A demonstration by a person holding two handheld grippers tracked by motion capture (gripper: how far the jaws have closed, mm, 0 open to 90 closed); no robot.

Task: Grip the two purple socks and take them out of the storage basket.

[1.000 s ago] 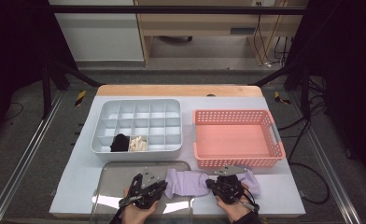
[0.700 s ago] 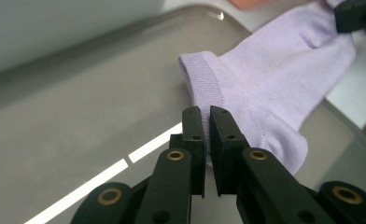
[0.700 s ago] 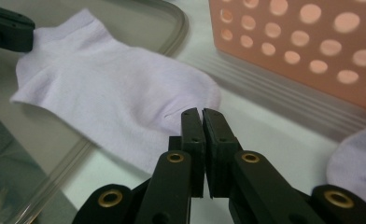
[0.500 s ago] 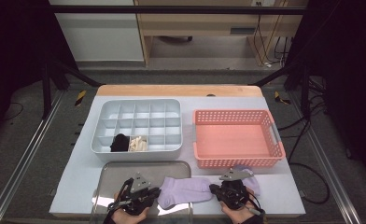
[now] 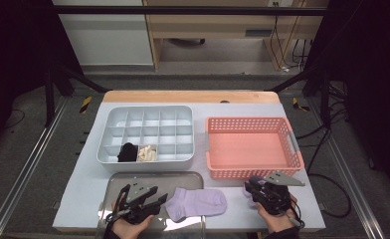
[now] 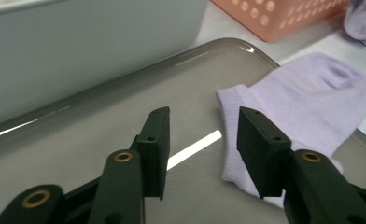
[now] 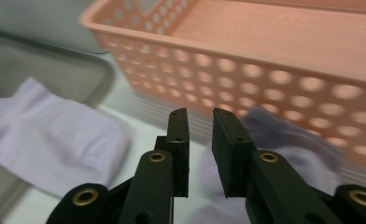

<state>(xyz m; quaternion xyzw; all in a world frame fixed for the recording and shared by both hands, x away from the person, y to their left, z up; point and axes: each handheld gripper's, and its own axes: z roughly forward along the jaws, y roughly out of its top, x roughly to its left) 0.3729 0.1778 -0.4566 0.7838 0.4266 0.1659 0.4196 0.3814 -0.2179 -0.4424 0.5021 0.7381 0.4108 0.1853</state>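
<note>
Lilac sock (image 5: 197, 203) lying flat, cuff on steel tray (image 5: 133, 180), toe on table

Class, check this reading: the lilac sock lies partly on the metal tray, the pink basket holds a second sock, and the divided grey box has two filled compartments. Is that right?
Not quite. The pink basket is empty, as the high view shows. The rest stands: the lilac sock lies partly on the metal tray, and the divided grey box has two filled compartments.
</note>
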